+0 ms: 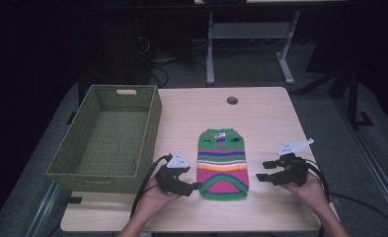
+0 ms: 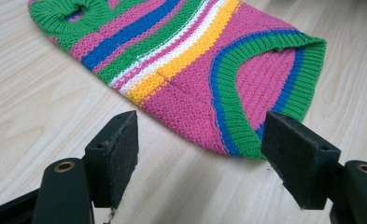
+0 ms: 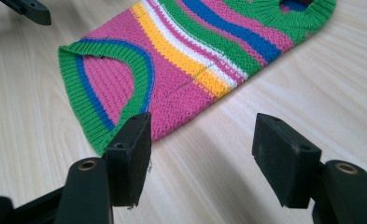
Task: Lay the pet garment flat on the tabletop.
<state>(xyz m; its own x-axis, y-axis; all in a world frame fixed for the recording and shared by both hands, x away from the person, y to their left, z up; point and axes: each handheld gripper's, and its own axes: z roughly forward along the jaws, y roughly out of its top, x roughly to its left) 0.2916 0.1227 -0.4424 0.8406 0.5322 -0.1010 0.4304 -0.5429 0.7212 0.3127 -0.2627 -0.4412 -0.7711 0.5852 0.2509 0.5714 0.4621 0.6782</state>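
The striped knitted pet sweater lies flat mid-bench, folded short, not yet in the wicker basket at its left. The left gripper and right gripper flank its hem, jaws apart, holding nothing. The gripper views show the ribbed hem; the high view shows the basket

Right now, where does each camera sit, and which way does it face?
High view: above the person's side, facing forward and down on the pale wooden table; striped knitted pet sweater, olive woven basket, both forearms, left gripper, right gripper.
Left gripper view: on the left gripper, open, facing the sweater's hem corner.
Right gripper view: on the right gripper, open, facing its opposite edge.
Shared: both gripper views show the sweater's green hem.
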